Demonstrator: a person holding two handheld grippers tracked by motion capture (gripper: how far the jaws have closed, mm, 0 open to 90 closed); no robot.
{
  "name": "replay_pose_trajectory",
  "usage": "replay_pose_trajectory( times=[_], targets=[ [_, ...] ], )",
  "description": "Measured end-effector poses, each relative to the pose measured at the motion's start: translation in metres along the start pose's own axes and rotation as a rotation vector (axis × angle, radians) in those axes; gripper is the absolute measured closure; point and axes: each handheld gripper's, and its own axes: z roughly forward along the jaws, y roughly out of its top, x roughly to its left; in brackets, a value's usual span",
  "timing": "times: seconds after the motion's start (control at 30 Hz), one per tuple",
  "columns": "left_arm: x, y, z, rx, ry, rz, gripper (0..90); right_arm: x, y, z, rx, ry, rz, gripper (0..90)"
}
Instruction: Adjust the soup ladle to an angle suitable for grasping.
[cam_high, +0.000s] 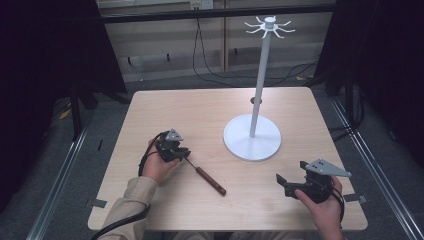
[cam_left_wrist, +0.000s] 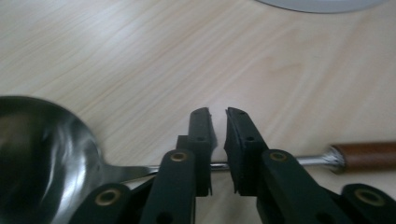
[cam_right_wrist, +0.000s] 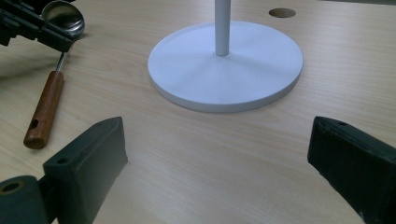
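Bright even light on table (cam_high: 220, 107), dark surroundings, near jaws blurred

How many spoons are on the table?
1. The spoon lies left of the white stand; its thin metal neck is between the fingers of the left claw, and its wooden handle points toward the person.

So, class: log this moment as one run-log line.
left gripper: open, astride spoon neck | right gripper: open, empty | stand: upright
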Motion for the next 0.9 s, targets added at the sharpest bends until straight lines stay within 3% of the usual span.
replay_pose_trajectory(
  times=[0.03, 0.07, 0.1, 0.13, 0.17, 0.2, 0.23, 0.3, 0.37, 0.5, 0.6, 0.73, 0.77, 0.8, 0.9],
  targets=[
    [-0.001, 0.001, -0.003, 0.007, -0.033, 0.011, 74.7, 0.000, 0.000, 0.000, 0.002, -0.001, -0.004, 4.2],
    [-0.002, 0.002, -0.005, 0.033, -0.042, 0.037, 69.8, 0.001, 0.001, 0.001, -0.001, 0.003, -0.002, 4.2],
    [-0.002, 0.002, -0.005, 0.033, -0.042, 0.037, 65.2, 0.001, 0.001, 0.001, 0.000, 0.004, -0.001, 4.2],
    [-0.007, 0.002, -0.007, 0.045, -0.076, 0.099, 62.8, 0.001, 0.000, 0.001, 0.000, 0.003, 0.000, 4.2],
    [-0.007, 0.002, -0.007, 0.045, -0.076, 0.099, 59.9, 0.001, 0.000, 0.001, 0.000, 0.003, 0.000, 4.2],
    [-0.009, 0.002, -0.008, 0.064, -0.095, 0.129, 59.9, 0.000, 0.000, 0.002, 0.003, 0.006, 0.004, 4.2],
    [-0.015, 0.002, -0.008, 0.063, -0.110, 0.164, 51.9, 0.000, 0.000, 0.002, 0.002, 0.004, 0.005, 4.2],
    [-0.019, 0.003, -0.007, 0.077, -0.145, 0.214, 44.1, -0.001, 0.000, 0.001, 0.001, 0.004, 0.003, 4.2],
    [-0.022, 0.003, -0.006, 0.074, -0.150, 0.225, 39.0, -0.001, 0.000, 0.000, -0.004, 0.003, 0.009, 4.2],
    [-0.027, 0.004, 0.004, 0.112, -0.173, 0.265, 33.1, -0.001, 0.000, 0.000, -0.003, 0.001, 0.011, 4.2],
    [-0.029, 0.005, 0.010, 0.083, -0.205, 0.288, 28.5, -0.001, 0.000, 0.001, -0.001, 0.003, 0.005, 4.2],
    [-0.034, 0.006, 0.018, 0.105, -0.243, 0.318, 27.8, -0.002, 0.000, 0.001, 0.001, 0.003, 0.004, 4.2],
    [-0.035, 0.007, 0.018, 0.102, -0.250, 0.311, 29.1, -0.002, 0.000, 0.001, 0.000, 0.002, 0.005, 4.3],
    [-0.037, 0.008, 0.020, 0.090, -0.282, 0.310, 33.6, -0.002, 0.000, 0.000, -0.002, 0.005, 0.010, 4.3],
    [-0.039, 0.009, 0.022, 0.100, -0.307, 0.301, 38.2, -0.003, 0.000, 0.000, -0.003, 0.004, 0.010, 4.3]
  ],
)
